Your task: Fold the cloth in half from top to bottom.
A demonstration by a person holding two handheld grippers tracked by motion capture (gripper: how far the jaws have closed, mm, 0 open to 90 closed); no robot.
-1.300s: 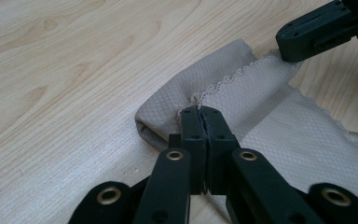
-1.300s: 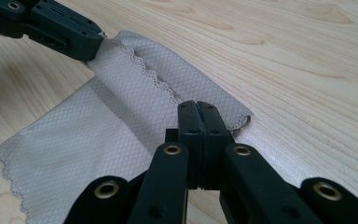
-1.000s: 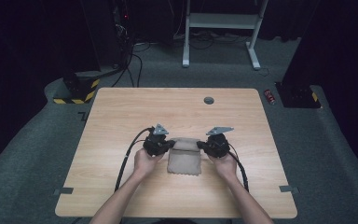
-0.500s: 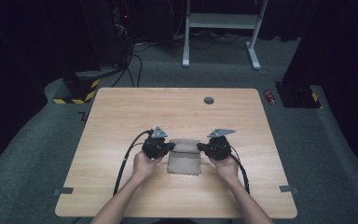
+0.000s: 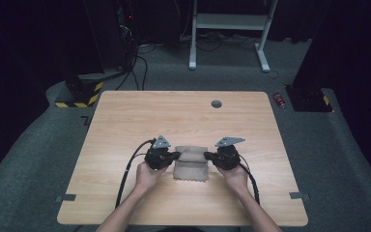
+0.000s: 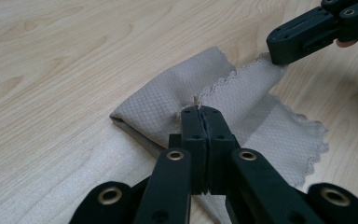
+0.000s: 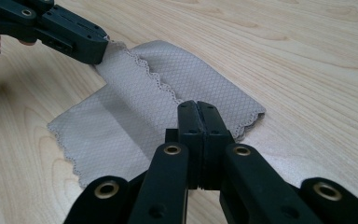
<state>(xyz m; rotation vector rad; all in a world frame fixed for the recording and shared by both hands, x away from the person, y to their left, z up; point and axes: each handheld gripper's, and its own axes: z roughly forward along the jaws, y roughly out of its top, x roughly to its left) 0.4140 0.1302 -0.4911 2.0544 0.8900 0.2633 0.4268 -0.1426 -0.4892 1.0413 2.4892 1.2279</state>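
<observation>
Beige quilted cloth with scalloped edges (image 5: 190, 166), partly folded, lying on the light wooden table (image 5: 183, 116) a little toward the person's side of centre. Left gripper (image 6: 200, 112) clamped on the cloth's left edge, jaws pressed together with the scalloped hem pinched between the tips. Right gripper (image 7: 198, 106) likewise closed on the cloth's right edge, gripping a lifted fold. Both corners raised slightly off the cloth's lower layer.

Judged risks: thin hem slipping out of either pair of tips if pulled apart too hard, since only a sliver of fabric sits between them; uneven lift on the two sides skewing the fold, leaving edges misaligned; lower layer dragging along the table and bunching.

Hard to tell: how many layers each gripper pinches, hidden behind the closed tips. Cloth's near edge partly covered by the gripper bodies in both gripper views. Small dark round thing (image 5: 216, 103) beyond the cloth unclear.
</observation>
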